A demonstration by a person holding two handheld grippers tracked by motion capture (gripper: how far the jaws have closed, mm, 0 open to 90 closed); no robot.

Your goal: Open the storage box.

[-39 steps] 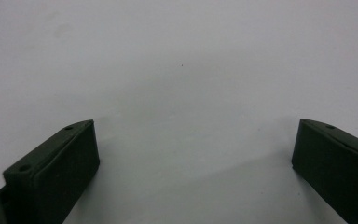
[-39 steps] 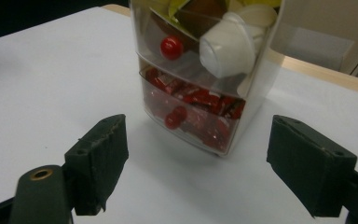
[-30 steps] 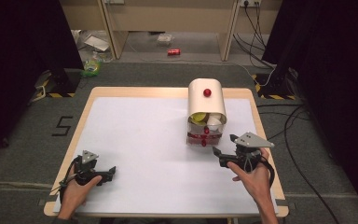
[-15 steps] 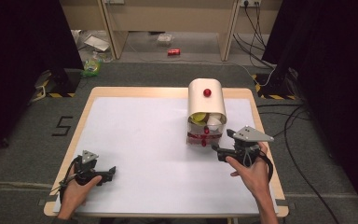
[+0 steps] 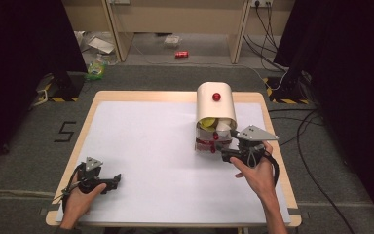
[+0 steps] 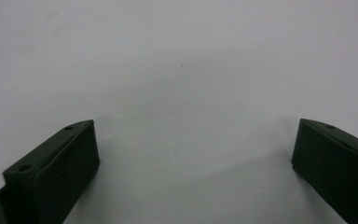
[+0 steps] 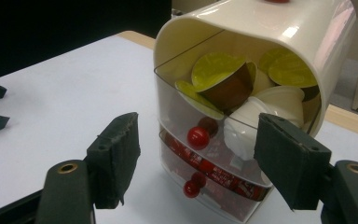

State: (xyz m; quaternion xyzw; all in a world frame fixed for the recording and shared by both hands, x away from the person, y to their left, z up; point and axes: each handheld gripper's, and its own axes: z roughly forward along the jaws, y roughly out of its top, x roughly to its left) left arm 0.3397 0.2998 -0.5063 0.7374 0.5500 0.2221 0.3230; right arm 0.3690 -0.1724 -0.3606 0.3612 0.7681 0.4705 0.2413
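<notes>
The right gripper point(image 7: 196, 163), jaws half-spread and just closing on nothing yet, faces the upper drawer's red knob point(image 7: 198, 137); off-centre, they could nudge the capsule dispenser point(image 5: 215, 119) away.

Each hand-held gripper is black: the left hand-held gripper point(image 5: 111, 181) and the right hand-held gripper point(image 5: 222, 154) both carry a grey three-cornered plate on top and trail a dark cable looping near the wrist. The blocky jaws bear rubbery pads, with round screw holes in their faces. Both forearms are bare, with no sleeves.
</notes>
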